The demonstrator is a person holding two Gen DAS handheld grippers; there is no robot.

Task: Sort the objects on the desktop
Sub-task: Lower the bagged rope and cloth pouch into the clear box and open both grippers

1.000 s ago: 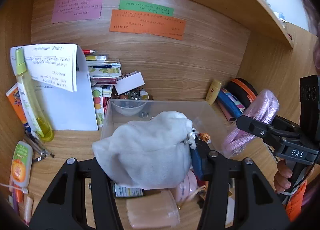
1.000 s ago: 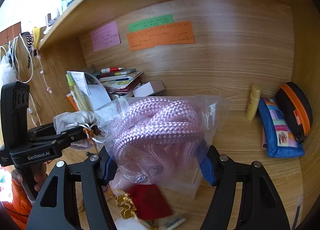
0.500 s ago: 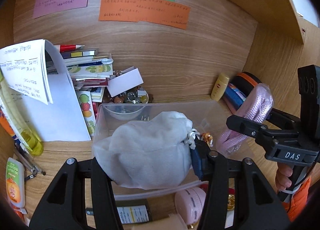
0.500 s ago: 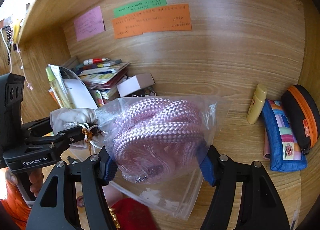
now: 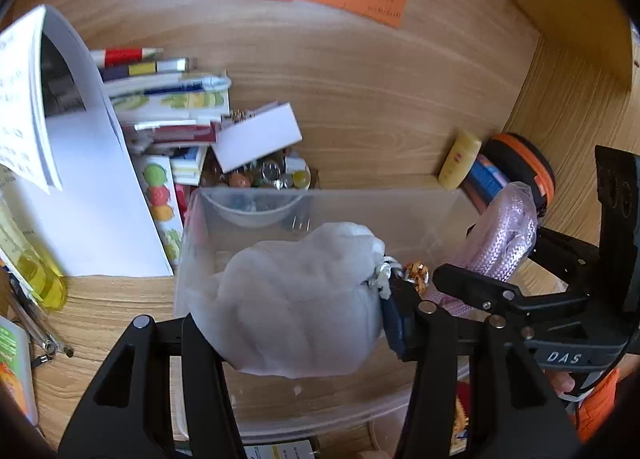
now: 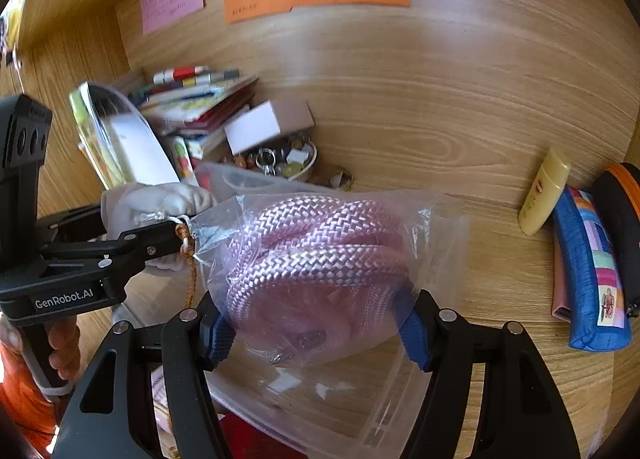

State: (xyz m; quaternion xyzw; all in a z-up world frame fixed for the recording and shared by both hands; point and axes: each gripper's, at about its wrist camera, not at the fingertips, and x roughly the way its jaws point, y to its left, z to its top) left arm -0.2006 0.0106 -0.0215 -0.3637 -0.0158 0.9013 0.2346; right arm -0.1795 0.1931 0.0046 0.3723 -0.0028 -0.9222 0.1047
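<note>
- Two soft loads are clamped: white cloth pouch (image 5: 296,299) by left gripper (image 5: 296,323), bagged pink rope (image 6: 316,259) by right gripper (image 6: 316,335).
- Over the clear bin (image 5: 192,227), collision between grippers is risked.
- The slippery bag could be dropped outside.

A soft white drawstring pouch (image 5: 296,299) with a gold-orange tassel hangs over the open clear plastic bin (image 5: 248,215), while a coiled pink braided rope in a clear plastic bag (image 6: 320,263) is held aloft just beside it, above the bin's right side.
</note>
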